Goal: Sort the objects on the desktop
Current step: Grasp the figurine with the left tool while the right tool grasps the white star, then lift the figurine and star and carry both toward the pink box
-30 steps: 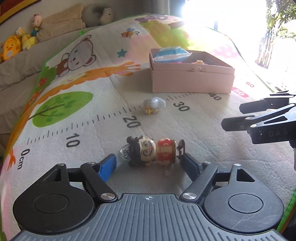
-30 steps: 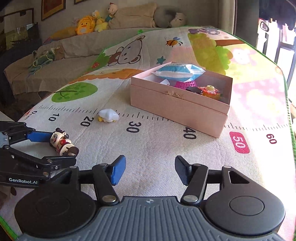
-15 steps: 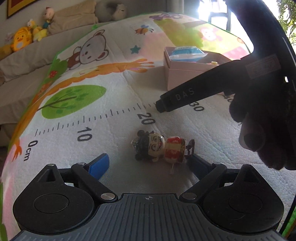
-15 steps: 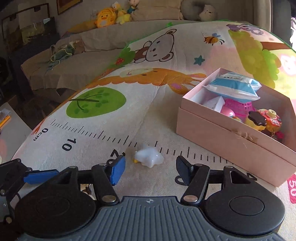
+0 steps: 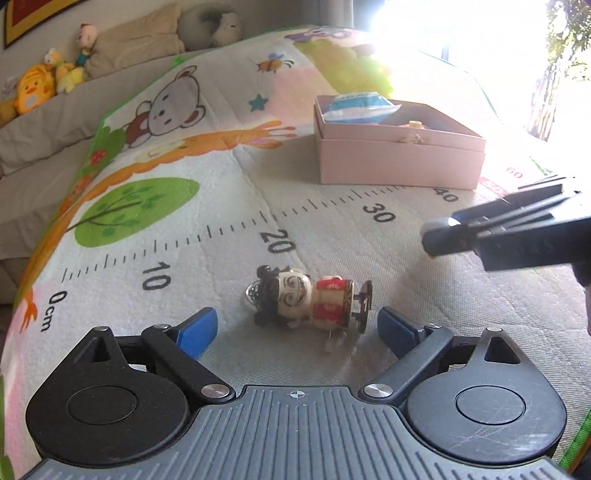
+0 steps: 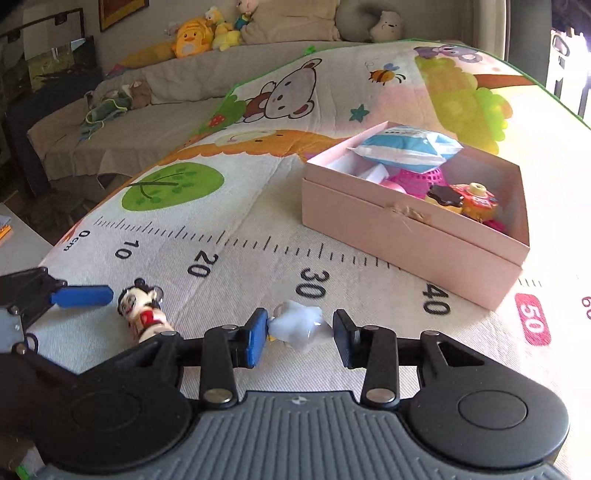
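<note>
The left tool [image 5: 297, 328] is held wide open, low over the printed play mat [image 5: 221, 206]. Between its blue-padded fingers [image 5: 195, 330] lies a small painted figurine with a black-haired head and a red-and-cream body [image 5: 306, 304], on its side near the 20 mark of the printed ruler; neither pad is seen touching it. The right tool [image 6: 300, 332] is partly closed around a small white star-shaped toy [image 6: 301, 325]: the left pad [image 6: 255, 338] is touching the toy, while whether the right pad is in contact cannot be told. Whether the toy is lifted off the mat cannot be told either. Farther off, beyond the 30 and 40 marks, an open pale pink cardboard box [image 6: 406, 236] is seen, holding a blue-and-white packet [image 6: 406, 149] and colourful toys. Plush toys [image 6: 207, 31] are lined along the sofa behind.
</note>
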The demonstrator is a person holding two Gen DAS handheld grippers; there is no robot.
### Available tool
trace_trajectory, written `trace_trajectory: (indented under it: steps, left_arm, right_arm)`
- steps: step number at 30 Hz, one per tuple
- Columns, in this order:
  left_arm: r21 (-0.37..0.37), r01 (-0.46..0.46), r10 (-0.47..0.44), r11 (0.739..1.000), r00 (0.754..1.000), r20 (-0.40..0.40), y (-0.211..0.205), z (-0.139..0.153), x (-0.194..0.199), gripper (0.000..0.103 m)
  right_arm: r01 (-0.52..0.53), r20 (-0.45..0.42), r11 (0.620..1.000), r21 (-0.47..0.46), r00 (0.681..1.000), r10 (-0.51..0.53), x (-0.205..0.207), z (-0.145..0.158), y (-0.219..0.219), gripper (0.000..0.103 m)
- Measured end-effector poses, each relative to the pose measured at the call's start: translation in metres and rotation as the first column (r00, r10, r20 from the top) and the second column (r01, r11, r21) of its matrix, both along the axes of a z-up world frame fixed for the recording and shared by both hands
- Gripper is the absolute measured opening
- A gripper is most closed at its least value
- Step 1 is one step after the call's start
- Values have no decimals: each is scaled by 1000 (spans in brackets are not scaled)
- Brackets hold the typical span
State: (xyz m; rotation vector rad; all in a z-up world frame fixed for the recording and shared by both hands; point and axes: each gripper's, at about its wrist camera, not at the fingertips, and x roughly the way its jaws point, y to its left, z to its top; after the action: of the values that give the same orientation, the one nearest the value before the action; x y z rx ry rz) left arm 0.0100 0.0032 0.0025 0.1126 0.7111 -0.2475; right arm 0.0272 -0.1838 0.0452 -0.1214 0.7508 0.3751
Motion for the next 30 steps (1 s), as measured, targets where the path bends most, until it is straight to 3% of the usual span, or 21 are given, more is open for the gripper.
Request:
trace_trajectory:
  steps: [7,14,18,21,24,26,30]
  left_arm:
    - [40,31,-32,999,999,22,-19,0,10,95]
    - [45,47,-49,998,998,44,-24,-1,7,93]
    - [44,62,-64,997,997,53,-24,-1,5,88]
    - [36,75,-77,997,995,57,-24,-1,3,80]
    - [29,78,-79,997,995,60,-24,-1,2,74]
    - [29,76,-78,997,995,62,-24,-1,1,74]
    - [39,71,-74,997,995,68,-25,-1,-1,72]
  right_arm:
    - [52,20,999,-12,998,-52,-39,-7,-24,39]
    - [61,32,997,-49,998,-60,-44,-12,-20,40]
    - [57,47,996,-69,997,-53,-42,-14,-11,49]
    - [53,50,996,-68,998,-50,-40,-15,-7,50]
    - [50,45,996,-67,998,-47,-39,-15,-6,47]
    - [41,42,997,-70,998,-38,-39,-14,-5,38]
    - [40,45,995,-89,998,-36,-41,-13,-4,38]
